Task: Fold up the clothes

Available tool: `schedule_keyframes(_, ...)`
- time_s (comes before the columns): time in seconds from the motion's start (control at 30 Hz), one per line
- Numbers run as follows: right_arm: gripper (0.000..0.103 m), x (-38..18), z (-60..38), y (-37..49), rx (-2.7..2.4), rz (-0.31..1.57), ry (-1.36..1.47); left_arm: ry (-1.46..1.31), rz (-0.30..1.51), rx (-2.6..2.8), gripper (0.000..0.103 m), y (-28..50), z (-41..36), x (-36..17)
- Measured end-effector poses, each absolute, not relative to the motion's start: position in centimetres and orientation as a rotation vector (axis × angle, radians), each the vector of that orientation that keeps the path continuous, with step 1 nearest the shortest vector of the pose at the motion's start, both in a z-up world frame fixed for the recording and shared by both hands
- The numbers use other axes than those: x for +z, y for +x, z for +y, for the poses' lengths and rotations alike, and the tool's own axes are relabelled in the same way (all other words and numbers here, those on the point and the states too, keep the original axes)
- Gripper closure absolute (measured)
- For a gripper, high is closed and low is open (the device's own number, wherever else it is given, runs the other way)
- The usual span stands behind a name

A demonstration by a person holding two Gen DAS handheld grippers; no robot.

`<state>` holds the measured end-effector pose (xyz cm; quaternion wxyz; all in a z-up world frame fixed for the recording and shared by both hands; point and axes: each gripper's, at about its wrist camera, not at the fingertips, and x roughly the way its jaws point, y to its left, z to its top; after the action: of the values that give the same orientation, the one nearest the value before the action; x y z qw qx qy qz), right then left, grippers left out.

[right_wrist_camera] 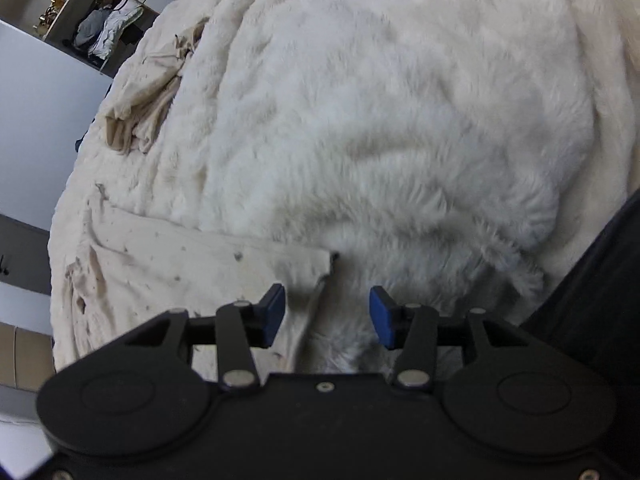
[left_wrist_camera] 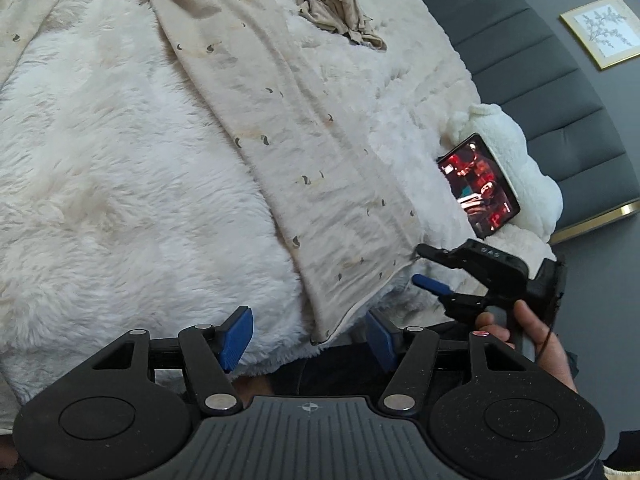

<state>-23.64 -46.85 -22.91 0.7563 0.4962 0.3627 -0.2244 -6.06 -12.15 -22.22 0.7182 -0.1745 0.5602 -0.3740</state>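
Note:
A long beige garment (left_wrist_camera: 304, 152) with small dark marks lies flat in a folded strip across the white furry blanket (left_wrist_camera: 112, 184). Its near corner sits between the blue pads of my left gripper (left_wrist_camera: 308, 338); the jaws stand apart and do not press on it. To the right, a hand (left_wrist_camera: 532, 336) holds my right gripper (left_wrist_camera: 426, 266), open at the garment's other near corner. In the right wrist view the right gripper (right_wrist_camera: 328, 314) is open, with the garment's edge (right_wrist_camera: 200, 264) lying by its left pad (right_wrist_camera: 276, 312), untouched.
A second beige garment (left_wrist_camera: 332, 4) lies crumpled at the far side of the bed (right_wrist_camera: 140, 108). A lit phone (left_wrist_camera: 478, 184) leans on a fluffy white pillow (left_wrist_camera: 512, 148) by the grey headboard (left_wrist_camera: 560, 100). A shelf with clothes (right_wrist_camera: 104, 28) stands beyond.

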Motion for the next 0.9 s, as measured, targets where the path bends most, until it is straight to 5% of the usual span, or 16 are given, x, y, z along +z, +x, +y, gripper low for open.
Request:
schedule_keyframes(0.17, 0.055, -26.0, -47.6, -24.4, -0.427, 0.613, 1.225, -0.379, 1.224, -0.845, 0.047, -6.4, -10.9, -21.6)
schedule_keyframes(0.3, 0.093, -28.2, -47.8, -26.4, -0.387, 0.477, 1.411, -0.384, 1.23, -0.858, 0.047, -6.0, -10.0, -21.4)
schedule_keyframes(0.37, 0.102, -28.5, -47.7, -27.1, -0.361, 0.428, 1.467, -0.422, 1.188, -0.842, 0.047, -4.9, -8.0, -20.3)
schedule_keyframes(0.47, 0.103, -27.1, -47.0, -27.5, -0.31, 0.35, 1.477, -0.377, 1.095, -0.783, 0.047, -3.4, -5.2, -17.7)
schedule_keyframes(0.63, 0.103, -22.3, -44.9, -26.4, -0.195, 0.349, 1.361, -0.164, 0.947, -0.638, 0.028, -2.8, -2.7, -13.9)
schedule_keyframes(0.9, 0.103, -17.0, -41.3, -23.3, -0.311, 0.659, 0.927, -0.141, 0.974, -0.649, 0.025, -3.8, -2.7, -15.4)
